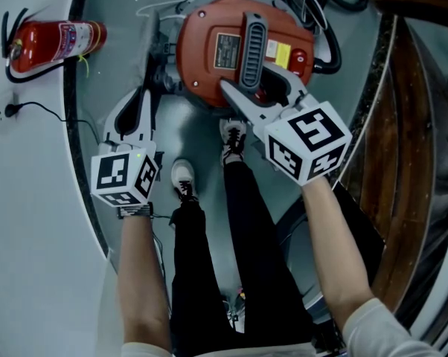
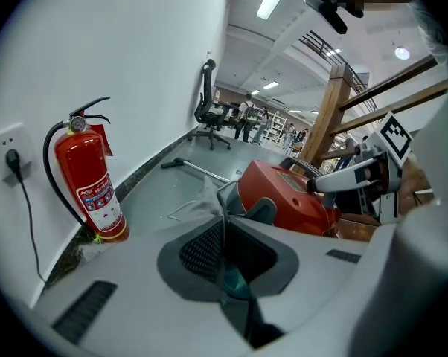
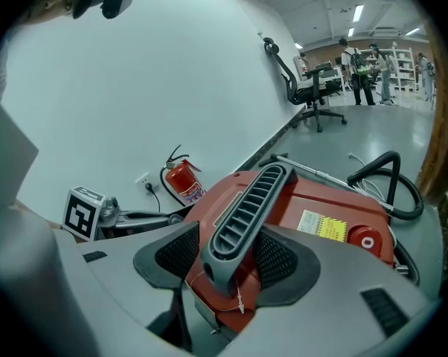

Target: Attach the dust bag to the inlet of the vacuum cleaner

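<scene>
**A:** Where's the dust bag [image 1: 155, 47]?

**B:** Upper middle of the head view. It's the grey cloth just left of the red vacuum cleaner [image 1: 209, 58], against its side.

**A:** And the left gripper [image 1: 151, 84]?

**B:** Its jaws are pressed together on what looks like a thin edge of that cloth.

**A:** The right gripper [image 3: 228, 255]?

**B:** It is grasping the vacuum's grey ribbed handle [image 3: 246, 207], one pad on each side, over the red lid.

**A:** Anything else?

**B:** A fire extinguisher [image 1: 56, 43] by the wall, upper left, well apart.

One red vacuum cleaner [image 1: 209, 58], one grey dust bag [image 2: 198, 199], two hand-held grippers [image 1: 144, 99] [image 1: 250, 84], one fire extinguisher [image 1: 56, 42], one office chair [image 2: 207, 110]
</scene>
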A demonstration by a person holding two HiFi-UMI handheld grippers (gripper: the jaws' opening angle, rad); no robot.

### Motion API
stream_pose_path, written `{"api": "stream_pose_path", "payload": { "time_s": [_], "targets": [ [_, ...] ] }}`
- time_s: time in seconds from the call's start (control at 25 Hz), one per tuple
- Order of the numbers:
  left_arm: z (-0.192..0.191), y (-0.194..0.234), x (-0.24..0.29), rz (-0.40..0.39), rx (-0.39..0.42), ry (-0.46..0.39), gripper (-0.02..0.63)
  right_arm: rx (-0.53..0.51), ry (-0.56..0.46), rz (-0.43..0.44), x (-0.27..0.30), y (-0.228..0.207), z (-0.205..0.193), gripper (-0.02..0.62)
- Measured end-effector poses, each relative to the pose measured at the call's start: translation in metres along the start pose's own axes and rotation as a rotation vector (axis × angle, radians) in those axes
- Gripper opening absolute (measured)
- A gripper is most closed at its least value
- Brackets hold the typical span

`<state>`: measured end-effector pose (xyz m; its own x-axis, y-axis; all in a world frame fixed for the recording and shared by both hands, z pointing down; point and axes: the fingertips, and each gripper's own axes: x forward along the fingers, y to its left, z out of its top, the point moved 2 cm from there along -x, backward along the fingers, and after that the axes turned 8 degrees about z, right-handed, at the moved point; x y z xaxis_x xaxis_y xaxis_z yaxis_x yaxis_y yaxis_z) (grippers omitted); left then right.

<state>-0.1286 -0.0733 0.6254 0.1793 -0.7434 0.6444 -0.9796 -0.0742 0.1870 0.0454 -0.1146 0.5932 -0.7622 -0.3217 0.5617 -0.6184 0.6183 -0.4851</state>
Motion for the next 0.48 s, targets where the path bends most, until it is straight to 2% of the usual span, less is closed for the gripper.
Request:
{"api": "stream_pose_path", "payload": {
  "time_s": [0.16,0.48],
  "targets": [
    [-0.0004,0.0003,-0.0008,0.001,-0.024,-0.004,0.025,-0.001,0.000,-0.005,-0.0001,-0.0002,-0.0004,0.230],
    [-0.0002,-0.0013,-0.0001,-0.008,-0.015,0.005,0.026,-0.006,0.000,-0.002,0.0002,0.0004,-0.0005,0.230]
  ]
}}
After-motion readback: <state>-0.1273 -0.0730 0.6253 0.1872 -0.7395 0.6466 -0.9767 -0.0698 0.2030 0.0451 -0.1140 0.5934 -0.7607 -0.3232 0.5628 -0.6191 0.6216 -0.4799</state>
